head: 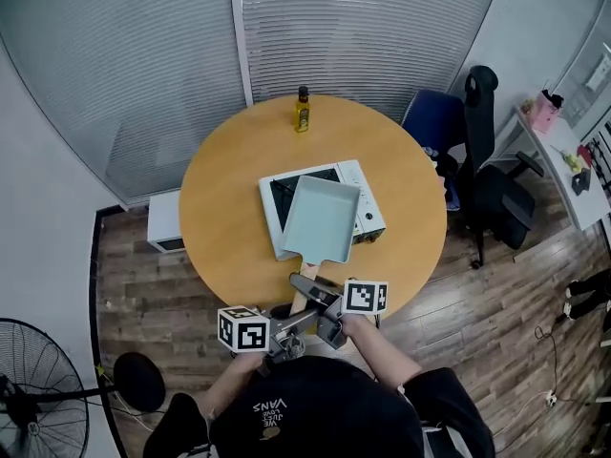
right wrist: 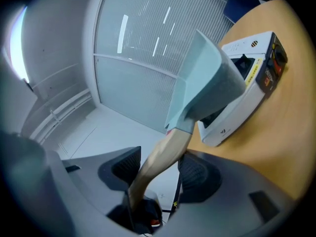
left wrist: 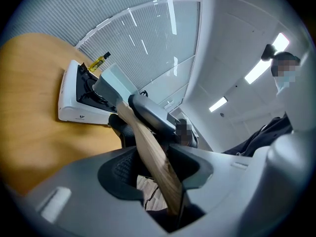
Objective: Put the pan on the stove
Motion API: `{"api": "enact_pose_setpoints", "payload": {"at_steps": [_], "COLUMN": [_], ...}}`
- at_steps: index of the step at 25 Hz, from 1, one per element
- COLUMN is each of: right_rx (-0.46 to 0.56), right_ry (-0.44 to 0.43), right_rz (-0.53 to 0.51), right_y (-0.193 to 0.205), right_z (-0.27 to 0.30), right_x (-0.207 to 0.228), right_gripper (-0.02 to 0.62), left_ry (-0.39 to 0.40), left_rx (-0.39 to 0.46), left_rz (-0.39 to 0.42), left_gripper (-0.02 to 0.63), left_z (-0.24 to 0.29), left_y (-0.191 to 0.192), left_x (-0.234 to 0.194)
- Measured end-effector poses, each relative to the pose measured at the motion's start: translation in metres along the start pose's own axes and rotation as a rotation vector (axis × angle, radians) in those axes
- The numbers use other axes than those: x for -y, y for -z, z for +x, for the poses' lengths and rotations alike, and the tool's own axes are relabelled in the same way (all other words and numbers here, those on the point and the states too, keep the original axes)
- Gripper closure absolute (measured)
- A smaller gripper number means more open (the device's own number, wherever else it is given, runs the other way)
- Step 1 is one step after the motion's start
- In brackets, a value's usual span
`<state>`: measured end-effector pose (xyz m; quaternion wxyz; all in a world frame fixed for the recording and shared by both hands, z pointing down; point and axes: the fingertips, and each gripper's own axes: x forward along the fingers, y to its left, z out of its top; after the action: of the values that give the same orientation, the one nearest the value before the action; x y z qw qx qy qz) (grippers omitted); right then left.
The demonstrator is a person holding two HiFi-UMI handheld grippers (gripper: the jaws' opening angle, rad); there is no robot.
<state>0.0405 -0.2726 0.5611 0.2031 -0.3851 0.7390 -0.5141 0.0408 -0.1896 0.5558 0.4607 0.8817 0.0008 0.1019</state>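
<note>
Left tongs (left wrist: 158, 171) and right tongs (right wrist: 160, 173) both clamped on wooden handle (head: 302, 300) of pale-green square pan (head: 322, 219), which hangs over white portable stove (head: 349, 173), off-centre toward front edge. Worry: handle twists in grip, pan tips off onto round wooden table (head: 221, 208).

Pan (head: 322, 218) over stove (head: 368, 198) on table (head: 220, 208), bottle (head: 302, 110) behind

Pale green, wooden-handled square pan (head: 323, 219) hangs tilted over the white portable stove (head: 366, 203) on the round table (head: 220, 218).
</note>
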Motion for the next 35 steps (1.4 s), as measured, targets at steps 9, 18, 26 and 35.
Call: {"api": "enact_pose_setpoints", "payload": {"at_steps": [9,18,26,35], "right_rx": [-0.040,-0.215,-0.344,-0.415], "right_ry": [-0.011,-0.059,-0.115,-0.145], "right_rz": [0.004,0.025,0.037,0.059], "right_y": [-0.028,-0.057,-0.064,-0.067], "right_z": [0.016,0.014,0.012,0.013], "right_x": [0.023,0.050,0.065,0.078], "right_gripper": [0.377,0.377,0.377,0.376], "left_ry": [-0.025,-0.129,-0.218,-0.280], "left_rx": [0.023,0.160,0.255,0.303], "left_rz": [-0.018,-0.085,-0.123,-0.149], "left_gripper": [0.433,0.433,0.433,0.431], "left_z": [0.019,0.064,0.088,0.100], "left_y": [-0.025,-0.046,-0.052,-0.055], "left_x": [-0.027,-0.043,-0.054,-0.065]}}
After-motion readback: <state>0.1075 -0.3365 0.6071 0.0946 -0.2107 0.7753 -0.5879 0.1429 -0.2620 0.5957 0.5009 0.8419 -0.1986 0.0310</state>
